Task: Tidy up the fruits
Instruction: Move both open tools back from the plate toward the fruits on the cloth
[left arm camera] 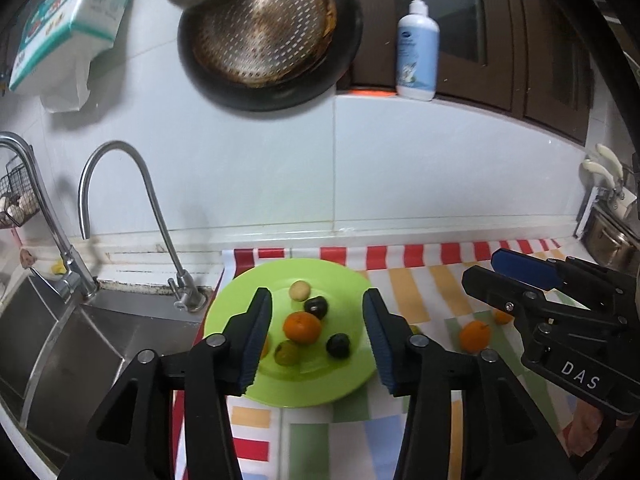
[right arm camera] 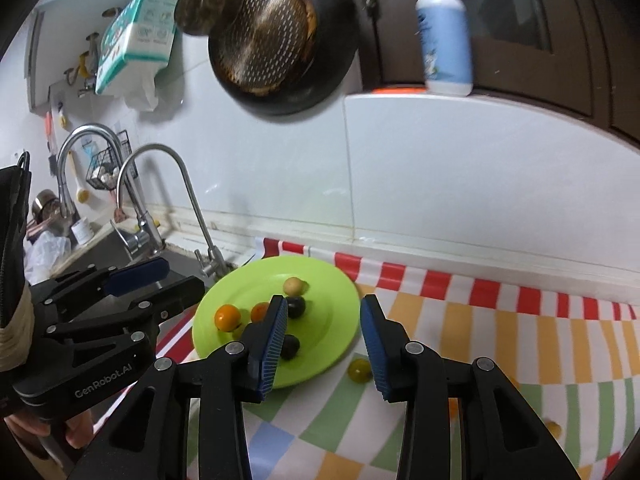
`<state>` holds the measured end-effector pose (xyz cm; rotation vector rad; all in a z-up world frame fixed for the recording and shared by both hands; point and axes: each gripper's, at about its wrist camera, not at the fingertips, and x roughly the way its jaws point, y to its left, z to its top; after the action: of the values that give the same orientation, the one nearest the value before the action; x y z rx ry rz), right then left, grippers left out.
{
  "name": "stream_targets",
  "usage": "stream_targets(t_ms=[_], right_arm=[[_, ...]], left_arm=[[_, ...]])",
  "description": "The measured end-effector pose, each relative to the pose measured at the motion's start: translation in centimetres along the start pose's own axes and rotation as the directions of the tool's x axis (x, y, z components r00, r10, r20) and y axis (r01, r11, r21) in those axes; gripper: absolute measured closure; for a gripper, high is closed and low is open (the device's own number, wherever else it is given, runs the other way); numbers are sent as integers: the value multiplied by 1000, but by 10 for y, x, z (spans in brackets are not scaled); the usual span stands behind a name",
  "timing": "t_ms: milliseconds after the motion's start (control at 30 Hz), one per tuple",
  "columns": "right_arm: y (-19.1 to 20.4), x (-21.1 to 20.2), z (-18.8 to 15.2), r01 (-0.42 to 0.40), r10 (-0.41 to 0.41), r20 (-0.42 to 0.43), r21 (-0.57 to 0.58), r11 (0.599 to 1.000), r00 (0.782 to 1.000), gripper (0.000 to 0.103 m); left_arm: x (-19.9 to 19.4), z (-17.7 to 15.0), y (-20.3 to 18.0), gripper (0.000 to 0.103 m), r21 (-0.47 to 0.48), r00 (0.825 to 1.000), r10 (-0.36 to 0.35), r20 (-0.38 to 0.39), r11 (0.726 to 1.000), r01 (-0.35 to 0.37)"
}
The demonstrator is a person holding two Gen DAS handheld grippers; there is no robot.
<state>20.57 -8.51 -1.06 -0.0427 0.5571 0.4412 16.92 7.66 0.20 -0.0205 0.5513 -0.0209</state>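
Observation:
A lime green plate (left arm camera: 344, 280) lies on a striped cloth and holds several small fruits: an orange one (left arm camera: 302, 327), two dark ones (left arm camera: 316, 307), a pale yellow one (left arm camera: 299, 291) and a greenish one (left arm camera: 286, 353). My left gripper (left arm camera: 318, 344) is open and empty above the plate. My right gripper (right arm camera: 325, 344) is open and empty over the plate's right edge (right arm camera: 344, 344); it also shows in the left wrist view (left arm camera: 486, 270). An olive fruit (right arm camera: 359, 370) lies on the cloth by the plate. An orange fruit (left arm camera: 474, 335) lies on the cloth to the right.
A steel sink (left arm camera: 80, 344) with two taps (left arm camera: 120, 184) is left of the cloth. A dark pan (left arm camera: 268, 32) hangs on the tiled wall. A soap bottle (left arm camera: 417, 48) stands on a ledge. A pot (left arm camera: 608, 236) stands at the far right.

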Motion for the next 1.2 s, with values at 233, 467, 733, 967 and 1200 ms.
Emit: stream_targets(t_ms=[233, 467, 733, 967, 1200], right_arm=[[-16, -35, -5, 41, -42, 34, 15, 999, 999, 64], [-37, -66, -13, 101, -103, 59, 49, 994, 993, 57], [-63, -93, -27, 170, -175, 67, 72, 983, 982, 55], [-88, -109, -39, 238, -246, 65, 112, 965, 967, 55], [-112, -110, -57, 288, -294, 24, 150, 946, 955, 55]], left_arm=[[-21, 1, -25, 49, -19, 999, -34, 20, 999, 35], [-37, 0, -56, 41, 37, 997, -55, 53, 998, 53], [-37, -2, -88, 30, 59, 994, -99, 44, 994, 96], [-33, -4, -115, 21, 105, 991, -122, 54, 988, 116], [-18, -11, -135, 19, 161, 993, -117, 33, 981, 111]])
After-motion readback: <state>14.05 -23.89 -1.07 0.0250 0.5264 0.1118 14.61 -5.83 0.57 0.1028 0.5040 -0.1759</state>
